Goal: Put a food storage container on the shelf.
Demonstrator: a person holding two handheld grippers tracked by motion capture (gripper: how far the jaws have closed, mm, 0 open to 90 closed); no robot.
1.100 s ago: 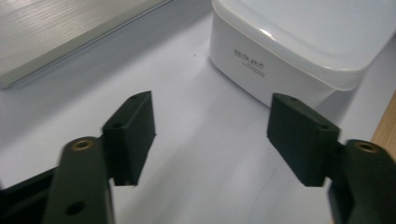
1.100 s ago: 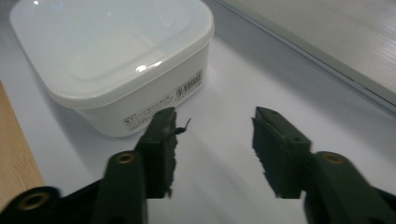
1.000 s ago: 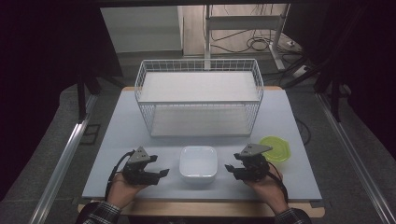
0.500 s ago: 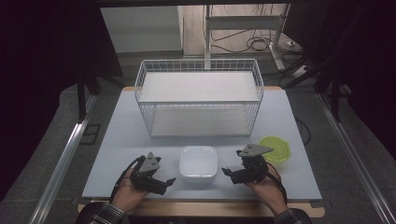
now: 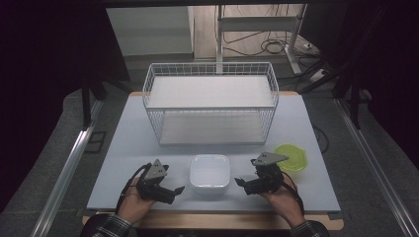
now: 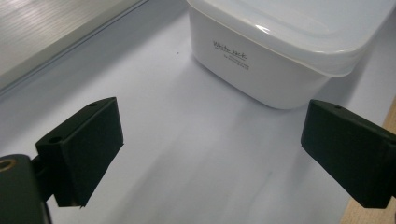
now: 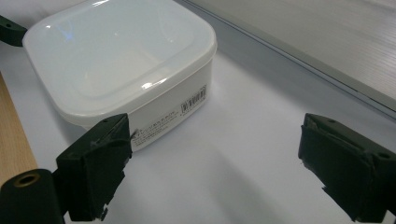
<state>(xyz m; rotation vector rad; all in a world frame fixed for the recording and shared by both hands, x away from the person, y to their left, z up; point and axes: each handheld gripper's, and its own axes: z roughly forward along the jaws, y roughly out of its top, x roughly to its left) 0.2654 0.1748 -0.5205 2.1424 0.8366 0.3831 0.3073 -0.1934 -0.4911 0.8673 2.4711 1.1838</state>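
Note:
A white square lidded container (image 5: 210,173) sits near the table's front edge, between my two grippers. My left gripper (image 5: 173,190) lies to its left, pointing at it with the jaws wide apart. In the left gripper view the container (image 6: 280,51) stands beyond the left gripper (image 6: 212,135), with bare table between the jaws. My right gripper (image 5: 242,183) lies to the container's right, also open. In the right gripper view the container (image 7: 121,60) is ahead and left of the right gripper (image 7: 215,140). Both sets of jaws have just been opening, with nothing between them.
A white wire basket (image 5: 211,101) with a shelf stands at the back of the table. A shallow green dish (image 5: 290,157) rests just behind the right hand. The wooden front edge (image 5: 212,222) runs close under both hands. Metal rails flank the table.
Both grippers' jaws have spread wider. The left hand has shifted slightly toward the front edge and turned toward the container. The right hand has stayed put.

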